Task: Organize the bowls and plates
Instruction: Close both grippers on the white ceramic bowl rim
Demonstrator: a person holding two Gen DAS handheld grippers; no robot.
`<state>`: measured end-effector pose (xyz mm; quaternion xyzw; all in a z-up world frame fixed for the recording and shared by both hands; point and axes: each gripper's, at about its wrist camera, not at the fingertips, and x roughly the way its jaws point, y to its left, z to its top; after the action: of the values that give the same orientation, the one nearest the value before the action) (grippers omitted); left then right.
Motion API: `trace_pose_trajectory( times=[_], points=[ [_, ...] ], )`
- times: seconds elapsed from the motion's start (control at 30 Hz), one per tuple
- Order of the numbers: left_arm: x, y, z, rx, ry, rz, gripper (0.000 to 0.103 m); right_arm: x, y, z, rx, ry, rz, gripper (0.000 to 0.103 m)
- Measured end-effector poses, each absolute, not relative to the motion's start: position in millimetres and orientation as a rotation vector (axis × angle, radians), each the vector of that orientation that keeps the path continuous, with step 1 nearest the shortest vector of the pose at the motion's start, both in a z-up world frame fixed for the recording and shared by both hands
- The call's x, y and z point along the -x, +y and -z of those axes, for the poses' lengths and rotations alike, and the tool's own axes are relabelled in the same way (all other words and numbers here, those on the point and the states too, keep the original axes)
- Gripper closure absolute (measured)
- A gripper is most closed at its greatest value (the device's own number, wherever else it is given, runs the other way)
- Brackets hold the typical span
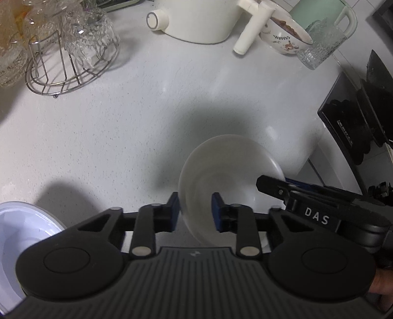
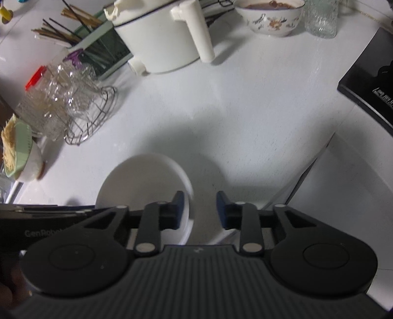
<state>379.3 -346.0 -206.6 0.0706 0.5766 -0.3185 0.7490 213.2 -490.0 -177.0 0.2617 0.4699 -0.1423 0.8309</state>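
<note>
A white, finely speckled stone countertop [image 1: 110,127] fills both views, matte with soft glare patches. At its far edge stands a cream enamel pot [image 1: 201,22] with smooth rounded walls and a thick tubular handle. At the right, a flat, glossy black cooktop slab [image 1: 343,117] lies on the surface. To the left sits a round chrome wire rack [image 1: 71,73] holding upturned cut-glass tumblers with faceted, glittering sides. Beside the pot's handle is a glazed ceramic bowl with a painted floral pattern and a brown rim [image 1: 282,36], and just beside that a ribbed clear drinking glass [image 1: 316,49].

The plain white, smooth ceramic bowl [image 1: 228,159] is on the countertop directly under both tools, in shadow. The left gripper [image 1: 196,211] has its blue rubber pads drawn narrow astride the bowl's near wall, one outside and one inside; whether they actually pinch it I cannot tell. The right gripper [image 2: 200,211] straddles the opposite rim the same way, with a sliver of space showing between the rim and its outer pad.
</note>
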Motion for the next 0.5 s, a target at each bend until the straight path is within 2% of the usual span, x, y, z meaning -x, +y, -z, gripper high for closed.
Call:
trace_pose_trajectory(
  times=[0.1,0.5],
  points=[
    [-381,-343,211,-0.115,1.290,0.698,0.083,-213,-490,180,-0.562,1.014,0.284,0.088],
    [-379,-336,190,-0.108,1.276,0.693,0.084,-206,-484,170,-0.586,1.008,0.251,0.089]
  ],
)
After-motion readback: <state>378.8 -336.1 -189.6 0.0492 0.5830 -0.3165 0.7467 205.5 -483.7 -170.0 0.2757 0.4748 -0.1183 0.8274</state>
